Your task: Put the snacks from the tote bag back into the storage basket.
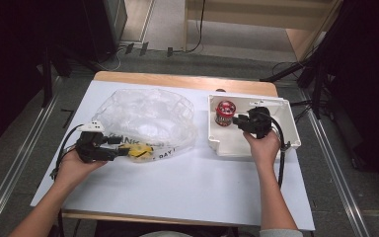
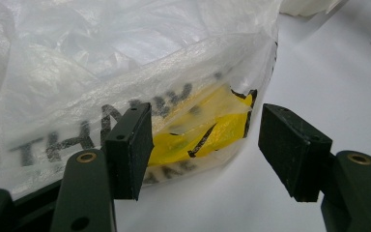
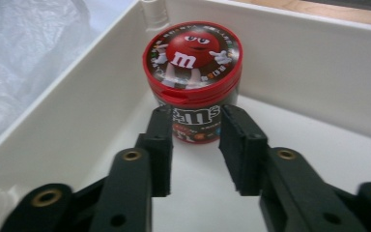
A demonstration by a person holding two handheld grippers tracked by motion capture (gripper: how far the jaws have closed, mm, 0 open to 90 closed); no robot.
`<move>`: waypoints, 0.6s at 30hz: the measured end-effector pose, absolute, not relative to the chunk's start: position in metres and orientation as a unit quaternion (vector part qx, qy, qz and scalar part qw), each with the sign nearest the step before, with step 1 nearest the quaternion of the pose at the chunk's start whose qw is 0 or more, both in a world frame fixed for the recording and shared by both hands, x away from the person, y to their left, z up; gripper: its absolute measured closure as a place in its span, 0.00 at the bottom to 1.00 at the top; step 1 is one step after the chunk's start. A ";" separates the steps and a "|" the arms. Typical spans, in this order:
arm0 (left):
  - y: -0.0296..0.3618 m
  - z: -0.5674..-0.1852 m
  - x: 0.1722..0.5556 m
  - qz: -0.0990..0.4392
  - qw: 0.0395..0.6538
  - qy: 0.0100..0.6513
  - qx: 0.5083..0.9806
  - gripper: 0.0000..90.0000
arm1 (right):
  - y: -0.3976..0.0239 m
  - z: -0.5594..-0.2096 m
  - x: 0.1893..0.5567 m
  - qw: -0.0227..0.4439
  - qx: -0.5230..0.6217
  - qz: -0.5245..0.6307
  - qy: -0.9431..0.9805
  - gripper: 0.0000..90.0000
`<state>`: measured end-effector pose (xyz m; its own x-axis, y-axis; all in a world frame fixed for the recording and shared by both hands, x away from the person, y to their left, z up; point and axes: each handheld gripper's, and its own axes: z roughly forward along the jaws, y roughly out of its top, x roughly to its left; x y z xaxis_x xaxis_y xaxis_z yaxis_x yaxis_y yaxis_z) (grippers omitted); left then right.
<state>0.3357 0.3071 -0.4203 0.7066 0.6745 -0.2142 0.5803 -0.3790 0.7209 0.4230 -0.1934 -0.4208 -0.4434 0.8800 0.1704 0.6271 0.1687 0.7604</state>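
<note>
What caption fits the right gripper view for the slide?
Right tongs, jaws parted, approach an upright red-lidded candy tub standing inside a white bin.

Lab-like recording space, white table (image 1: 187, 182), floor rails (image 1: 10, 182) (cables trailing), dark stands (image 1: 321, 74)

Left claw (image 1: 121, 150) level, pointing right, jaws wide apart and not pressing. Left hand (image 1: 74, 165) wraps its body, forearm in from bottom-left. Right claw (image 1: 237, 121) points left, jaws part-open, pads apparently clear of contact. Right hand (image 1: 264, 145) grips from behind, forearm near straight up the frame.
</note>
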 end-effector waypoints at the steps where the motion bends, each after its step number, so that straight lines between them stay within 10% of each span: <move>1: 0.307 -0.420 0.336 0.058 0.408 0.379 0.829 0.42 | -0.193 -0.420 0.422 0.155 0.505 0.404 0.746 0.68; 18: 0.305 -0.420 0.337 0.057 0.407 0.376 0.830 0.41 | -0.174 -0.397 0.399 0.130 0.460 0.442 0.759 0.56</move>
<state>0.3366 0.3047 -0.4196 0.7101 0.6718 -0.2110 0.5784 -0.3856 0.7189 0.3986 -0.1736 -0.3970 -0.5432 0.8133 0.2086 0.5833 0.1869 0.7904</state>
